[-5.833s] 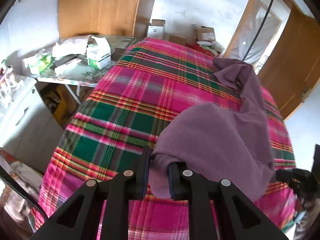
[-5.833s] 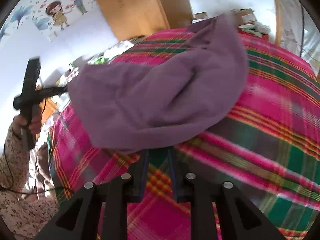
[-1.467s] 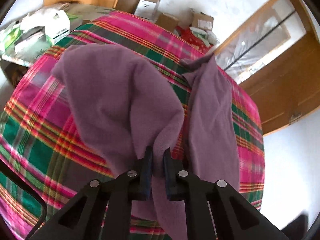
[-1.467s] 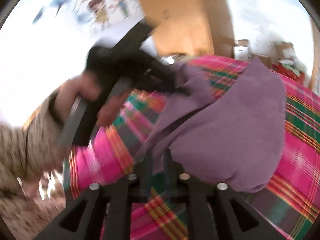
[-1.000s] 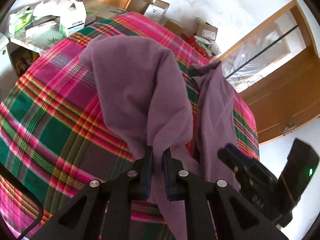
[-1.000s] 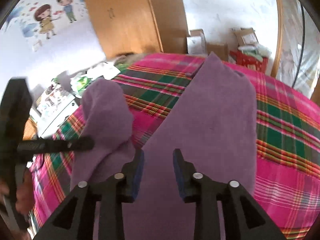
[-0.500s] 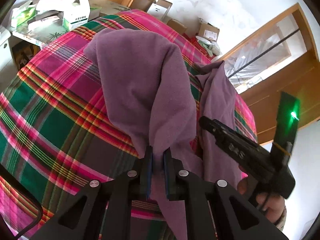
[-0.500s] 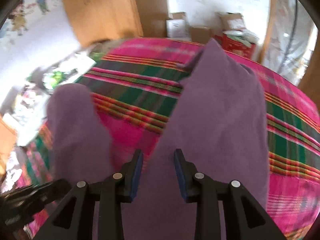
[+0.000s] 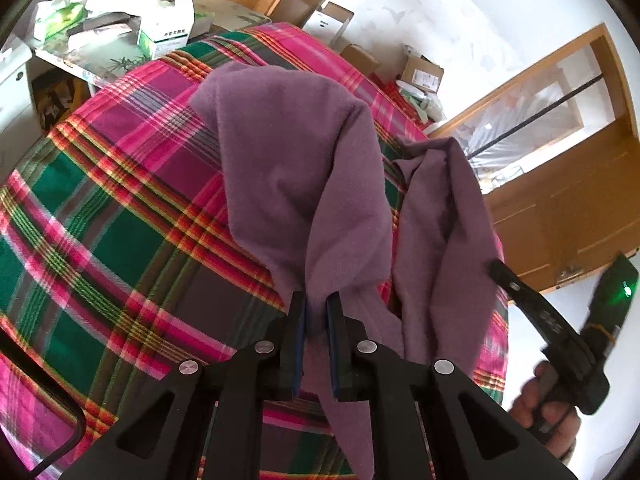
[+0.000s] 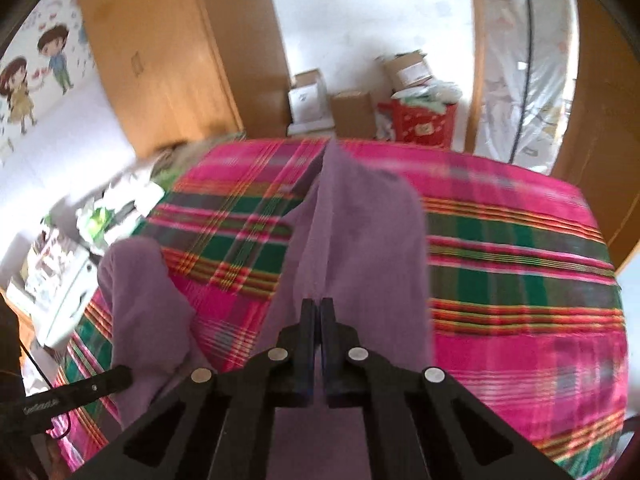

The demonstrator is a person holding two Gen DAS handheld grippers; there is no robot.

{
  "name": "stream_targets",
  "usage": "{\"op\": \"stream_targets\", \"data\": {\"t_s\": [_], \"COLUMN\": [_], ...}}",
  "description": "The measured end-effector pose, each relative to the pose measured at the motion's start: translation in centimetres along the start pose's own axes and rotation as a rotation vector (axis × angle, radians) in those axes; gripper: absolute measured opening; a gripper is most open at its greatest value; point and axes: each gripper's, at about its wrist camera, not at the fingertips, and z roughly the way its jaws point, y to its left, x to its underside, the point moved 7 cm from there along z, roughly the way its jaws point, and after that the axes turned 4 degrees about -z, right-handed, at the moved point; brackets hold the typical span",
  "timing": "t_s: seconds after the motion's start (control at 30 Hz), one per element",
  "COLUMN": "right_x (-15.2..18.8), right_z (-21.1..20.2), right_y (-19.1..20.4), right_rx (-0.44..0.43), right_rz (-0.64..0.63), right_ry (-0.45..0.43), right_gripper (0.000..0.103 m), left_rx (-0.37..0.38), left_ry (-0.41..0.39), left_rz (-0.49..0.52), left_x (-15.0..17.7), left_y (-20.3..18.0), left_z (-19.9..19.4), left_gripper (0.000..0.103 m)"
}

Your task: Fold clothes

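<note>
A purple garment (image 9: 296,168) lies partly lifted over a bed with a pink and green plaid cover (image 9: 100,220). My left gripper (image 9: 316,312) is shut on one bunched end of it, and the cloth drapes away from the pads up the bed. In the right wrist view, my right gripper (image 10: 318,308) has its jaws pressed together on a raised ridge of the purple garment (image 10: 360,240). The right gripper (image 9: 500,272), held by a hand, shows at the right edge of the left wrist view. The left gripper (image 10: 124,378) shows at the lower left, under a hanging lobe of cloth.
A cluttered side table with tissue boxes (image 9: 160,32) stands left of the bed. Cardboard boxes (image 10: 352,112) and a red basket (image 10: 420,124) sit on the floor beyond the far edge. A wooden wardrobe (image 10: 160,60) and a wooden door (image 9: 560,208) flank the room.
My right gripper's jaws went from wide apart to pressed together on the garment's long side, and it rose a little. The left gripper kept its grip and stayed put.
</note>
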Motion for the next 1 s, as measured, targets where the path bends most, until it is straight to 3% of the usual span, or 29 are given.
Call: {"op": "stream_targets", "data": {"t_s": [0.53, 1.0], "right_x": [6.5, 16.3], "right_z": [-10.8, -12.1], "right_y": [-8.5, -12.9], "right_rx": [0.074, 0.147], "right_rz": [0.214, 0.344], "right_ry": [-0.143, -0.072], "right_gripper": [0.002, 0.002], "left_rx": [-0.029, -0.032], "left_ry": [-0.035, -0.032], "left_rz": [-0.029, 0.000], "left_x": [1.2, 2.4], "left_y": [0.1, -0.7], "left_z": [-0.6, -1.4], "left_gripper": [0.010, 0.010]}}
